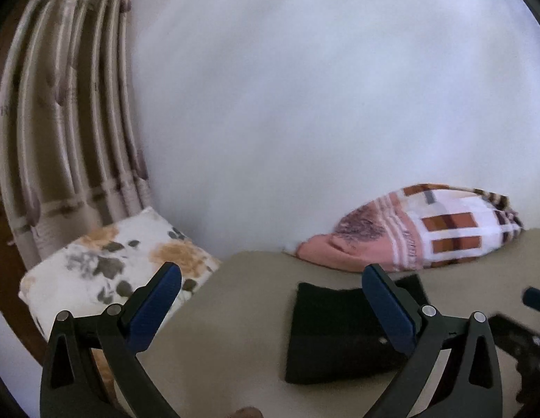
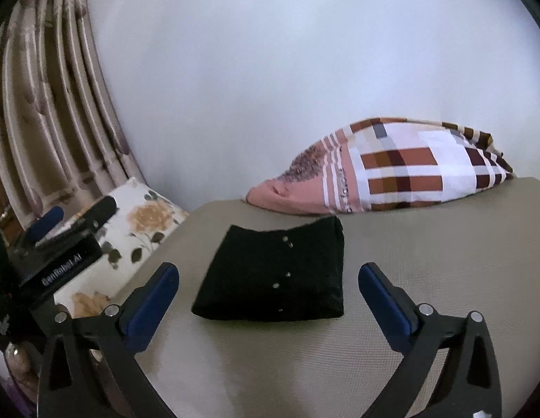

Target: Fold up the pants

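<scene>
The black pants (image 2: 275, 275) lie folded into a compact rectangle on the beige bed surface (image 2: 426, 261), with a row of small metal studs showing on top. My right gripper (image 2: 268, 278) hangs above and in front of them, jaws wide open and empty. In the left wrist view the same black pants (image 1: 336, 331) sit to the right of centre, partly behind the right finger. My left gripper (image 1: 271, 280) is also open with nothing between its blue pads. The left gripper (image 2: 57, 230) shows at the left edge of the right wrist view, and part of the right gripper (image 1: 524, 327) at the right edge of the left wrist view.
A checked pink, brown and white pillow (image 2: 391, 170) lies against the white wall (image 2: 304, 52) behind the pants. A floral cushion (image 1: 109, 271) sits at the bed's left edge, below a striped curtain (image 1: 68, 122). Bare beige surface extends right of the pants.
</scene>
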`<state>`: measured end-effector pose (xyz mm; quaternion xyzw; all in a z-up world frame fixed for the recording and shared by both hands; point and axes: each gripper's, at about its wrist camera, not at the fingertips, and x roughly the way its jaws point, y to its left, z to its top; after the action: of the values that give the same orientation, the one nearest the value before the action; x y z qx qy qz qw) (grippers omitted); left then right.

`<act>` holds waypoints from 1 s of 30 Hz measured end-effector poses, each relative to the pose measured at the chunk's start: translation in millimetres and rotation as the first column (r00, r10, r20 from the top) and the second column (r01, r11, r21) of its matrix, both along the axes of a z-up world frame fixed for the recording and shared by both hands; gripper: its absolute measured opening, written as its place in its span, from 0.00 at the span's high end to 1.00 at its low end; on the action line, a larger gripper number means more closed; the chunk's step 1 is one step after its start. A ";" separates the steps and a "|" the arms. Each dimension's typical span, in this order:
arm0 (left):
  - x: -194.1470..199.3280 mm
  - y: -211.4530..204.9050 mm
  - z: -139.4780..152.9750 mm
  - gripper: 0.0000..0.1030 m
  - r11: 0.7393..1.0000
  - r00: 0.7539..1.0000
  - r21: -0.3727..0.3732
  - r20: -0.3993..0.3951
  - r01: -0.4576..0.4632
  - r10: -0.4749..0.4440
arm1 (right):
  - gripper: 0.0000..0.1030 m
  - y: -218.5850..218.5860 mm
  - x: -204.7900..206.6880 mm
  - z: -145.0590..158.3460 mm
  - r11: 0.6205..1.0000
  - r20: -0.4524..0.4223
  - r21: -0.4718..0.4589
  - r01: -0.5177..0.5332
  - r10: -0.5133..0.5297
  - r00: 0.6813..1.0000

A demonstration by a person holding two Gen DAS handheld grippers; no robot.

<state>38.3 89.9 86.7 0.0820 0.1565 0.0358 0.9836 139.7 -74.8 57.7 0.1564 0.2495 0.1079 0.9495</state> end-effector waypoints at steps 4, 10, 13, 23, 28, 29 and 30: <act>-18.2 10.2 8.5 0.00 0.990 0.996 -0.106 -0.004 0.089 -0.090 | 0.00 0.7 -11.4 9.9 1.000 0.027 -0.013 0.000 0.000 1.000; -27.2 9.4 17.2 0.00 0.989 0.996 -0.114 0.013 0.091 -0.090 | 0.00 3.5 -23.7 13.3 1.000 0.029 -0.016 0.004 -0.003 1.000; -27.9 9.6 18.8 0.00 0.988 0.996 -0.128 0.005 0.088 -0.089 | 0.00 6.8 -27.0 15.2 0.999 0.033 -0.047 0.016 -0.014 0.999; -26.2 5.0 18.9 0.00 0.986 0.994 -0.131 0.003 0.106 -0.106 | 0.00 10.5 -32.7 18.8 0.997 0.043 -0.076 0.029 -0.026 0.999; -28.2 0.1 17.0 0.00 0.985 0.993 -0.127 0.000 0.117 -0.118 | 0.00 10.3 -34.2 17.2 0.997 0.028 -0.076 0.030 -0.028 0.999; -28.4 -0.2 16.5 0.00 0.985 0.993 -0.127 -0.001 0.118 -0.119 | 0.00 10.3 -34.3 16.8 0.997 0.024 -0.076 0.029 -0.027 0.999; -29.3 0.0 15.5 0.00 0.985 0.993 -0.127 -0.001 0.118 -0.119 | 0.00 10.0 -33.8 16.4 0.997 0.022 -0.076 0.027 -0.026 0.999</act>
<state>9.0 89.9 102.3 0.0287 0.1577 -0.0331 0.9865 105.8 -64.8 74.1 0.1220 0.2415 0.0872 0.9587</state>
